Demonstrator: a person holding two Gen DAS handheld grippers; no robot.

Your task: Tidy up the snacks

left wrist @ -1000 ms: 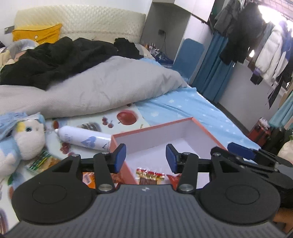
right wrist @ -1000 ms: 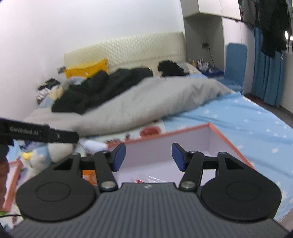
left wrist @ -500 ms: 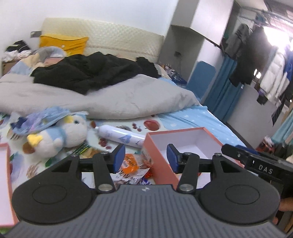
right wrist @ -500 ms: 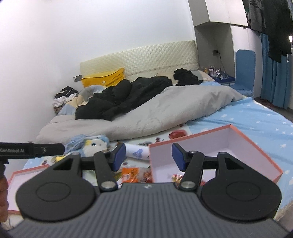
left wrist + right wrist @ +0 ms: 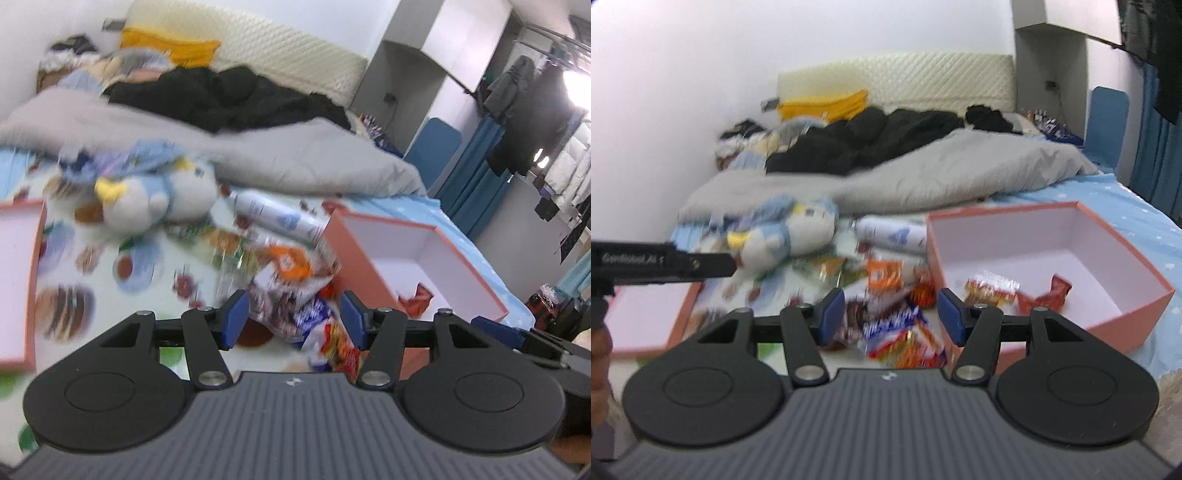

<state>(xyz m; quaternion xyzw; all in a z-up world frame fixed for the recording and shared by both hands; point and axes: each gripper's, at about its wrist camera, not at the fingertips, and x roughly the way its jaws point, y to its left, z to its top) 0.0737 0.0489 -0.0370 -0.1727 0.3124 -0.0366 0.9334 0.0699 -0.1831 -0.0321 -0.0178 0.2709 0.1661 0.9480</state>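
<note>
While both frames are smearing with motion blur, the left gripper (image 5: 293, 317) is hanging with its blue fingers (image 5: 234, 319) spread wide and nothing between them, just above a loose pile of snack packets (image 5: 295, 291) lying on the printed bedsheet (image 5: 147, 280). The right gripper (image 5: 891, 314) is doing the same, jaws apart and empty, over that same pile (image 5: 894, 325) (blue, orange and red wrappers, labels too blurred to read). Just right of the pile, the pink box (image 5: 476, 273) is sitting open, touching or nearly touching the heap at its near corner; in the right wrist view the box (image 5: 1123, 254) is holding a red packet (image 5: 1045, 291) and a striped packet (image 5: 991, 286) on its white floor. The left wrist view is showing only one red packet (image 5: 415, 299) inside. At far left the box lid (image 5: 33, 273) is lying open side up. Behind the pile a white spray can (image 5: 273, 218) is lying on its side beside a blue and white plush toy (image 5: 159, 199). Farther back a grey duvet (image 5: 280, 158) and black clothing (image 5: 229, 99) are covering the bed, with a yellow pillow (image 5: 170, 46) against the headboard.
</note>
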